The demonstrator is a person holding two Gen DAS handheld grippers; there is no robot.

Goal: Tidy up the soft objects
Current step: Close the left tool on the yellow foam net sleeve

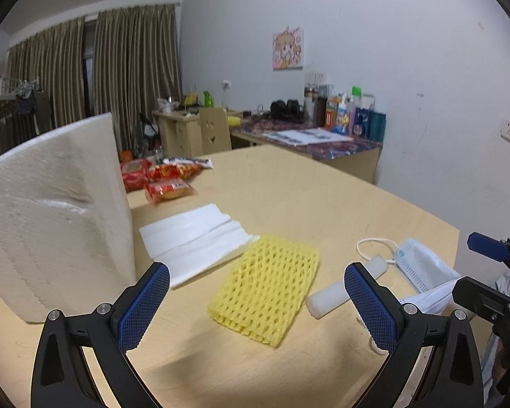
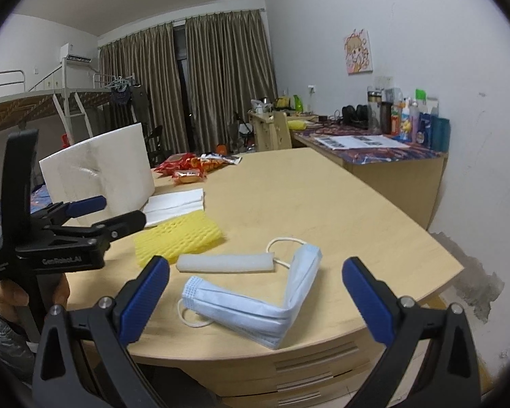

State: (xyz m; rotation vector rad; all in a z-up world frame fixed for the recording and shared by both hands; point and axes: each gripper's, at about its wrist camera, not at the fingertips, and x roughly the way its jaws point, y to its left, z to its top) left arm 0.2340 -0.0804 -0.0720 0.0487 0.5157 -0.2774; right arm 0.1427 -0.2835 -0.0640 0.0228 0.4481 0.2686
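Note:
A yellow foam net sleeve lies flat on the wooden table. A white foam tube lies to its right. A blue face mask, folded into an L, lies beside the tube. White tissue lies behind the sleeve. A large white foam sheet stands upright on the left. My left gripper is open over the sleeve. My right gripper is open around the mask.
Red snack packets lie at the table's far side. A cluttered desk with bottles stands against the wall behind. The table's right edge drops off near the mask. The left gripper also shows in the right wrist view.

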